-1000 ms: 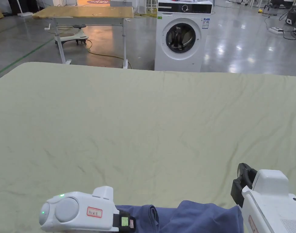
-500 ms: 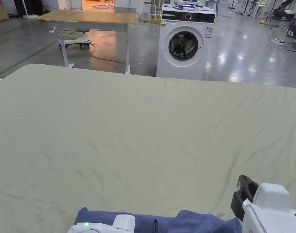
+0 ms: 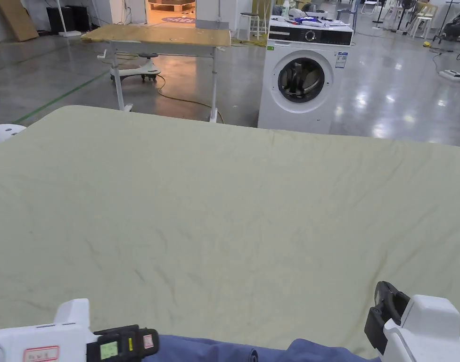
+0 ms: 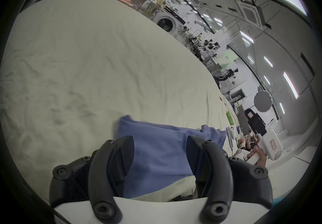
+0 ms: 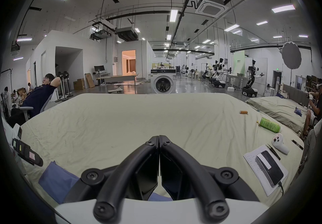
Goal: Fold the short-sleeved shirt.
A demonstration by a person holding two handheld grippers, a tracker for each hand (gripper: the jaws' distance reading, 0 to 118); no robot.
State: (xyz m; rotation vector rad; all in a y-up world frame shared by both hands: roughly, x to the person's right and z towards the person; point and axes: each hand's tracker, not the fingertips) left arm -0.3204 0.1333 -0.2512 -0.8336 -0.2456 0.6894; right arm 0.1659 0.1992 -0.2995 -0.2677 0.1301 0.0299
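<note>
The blue short-sleeved shirt (image 3: 210,349) lies bunched along the near edge of the bed's pale green sheet (image 3: 234,202); its lower part is cut off by the frame. In the left gripper view the shirt (image 4: 156,144) spreads flat under my left gripper (image 4: 159,142), whose jaws stand wide open over the cloth without pressing it. That left gripper (image 3: 123,343) sits at the shirt's left end. My right gripper (image 5: 159,138) is shut with nothing in it, pointing across the bed, the shirt (image 5: 55,177) low to its left. The right gripper (image 3: 384,308) is at the shirt's right end.
On the sheet's right side lie a green bottle (image 5: 269,125), a white controller (image 5: 279,143) and a paper sheet with a black device (image 5: 269,169). A washing machine (image 3: 304,87) and a wooden table (image 3: 158,35) stand beyond the bed. A person (image 5: 37,96) sits at the left.
The head camera has tilted up, so the shirt sits lower in the picture. My left gripper has moved left along the shirt's near edge. The right gripper has stayed about where it was.
</note>
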